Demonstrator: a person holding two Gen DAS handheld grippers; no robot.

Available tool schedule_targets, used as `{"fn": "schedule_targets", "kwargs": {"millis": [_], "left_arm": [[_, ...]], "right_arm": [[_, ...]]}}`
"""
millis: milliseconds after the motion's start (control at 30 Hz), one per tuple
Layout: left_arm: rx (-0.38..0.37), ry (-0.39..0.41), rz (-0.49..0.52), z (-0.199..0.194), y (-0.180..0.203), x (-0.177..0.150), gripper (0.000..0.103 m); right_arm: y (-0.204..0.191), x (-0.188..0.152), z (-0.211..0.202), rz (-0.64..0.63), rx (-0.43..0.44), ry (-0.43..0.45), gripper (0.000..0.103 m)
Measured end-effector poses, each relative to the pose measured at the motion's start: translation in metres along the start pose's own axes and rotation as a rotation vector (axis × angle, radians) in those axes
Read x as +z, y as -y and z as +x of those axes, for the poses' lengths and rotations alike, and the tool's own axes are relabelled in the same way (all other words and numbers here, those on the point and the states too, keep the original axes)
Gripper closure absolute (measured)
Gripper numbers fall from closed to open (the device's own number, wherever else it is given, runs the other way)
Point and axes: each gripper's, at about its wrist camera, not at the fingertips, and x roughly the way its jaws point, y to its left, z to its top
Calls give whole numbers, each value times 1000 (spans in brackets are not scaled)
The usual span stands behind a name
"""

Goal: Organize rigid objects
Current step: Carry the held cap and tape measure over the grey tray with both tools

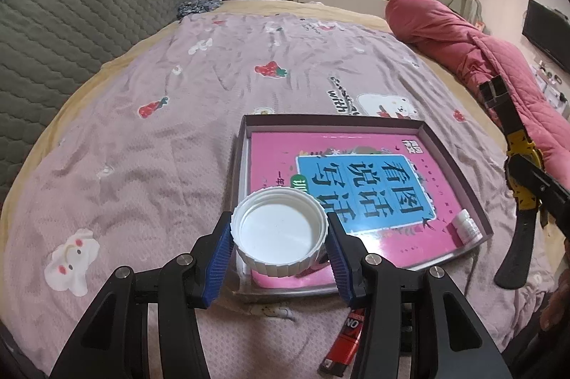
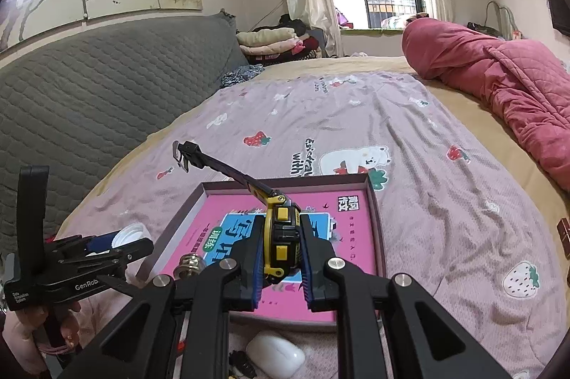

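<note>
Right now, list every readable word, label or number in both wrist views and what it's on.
"看图说话写话" on the pink book lying in the box, seen upside down.
"with" on the bedsheet; the line above it is too distorted to read.
"GenRob", cut off, on the left claw body; small print beside it is blurred.
"ON", partial, on the red packet.
Small print on the book cover: unreadable.
</note>
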Motion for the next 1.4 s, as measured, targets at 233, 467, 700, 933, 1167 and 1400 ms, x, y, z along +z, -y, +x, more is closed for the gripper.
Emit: {"fn": "schedule_targets", "kwargs": {"millis": [233, 467, 700, 933, 1167, 1400], "left_arm": [[5, -5, -1, 12, -1, 2, 51], [1, -22, 4, 24, 1, 1, 51], [-2, -41, 2, 36, 1, -3, 51], [-1, -60, 9, 46, 2, -9, 51], [-4, -69, 15, 54, 6, -13, 51], [-14, -84, 21, 60, 11, -18, 51]], "right_arm": [[2, 7, 5, -6, -12, 17, 86], [1, 5, 13, -9, -15, -2, 86], [3, 0, 22, -17, -22, -23, 86], [5, -3, 30, -15, -30, -39, 86], [6, -9, 40, -26, -42, -70, 86], [4, -18, 51, -43, -47, -105, 86]]}}
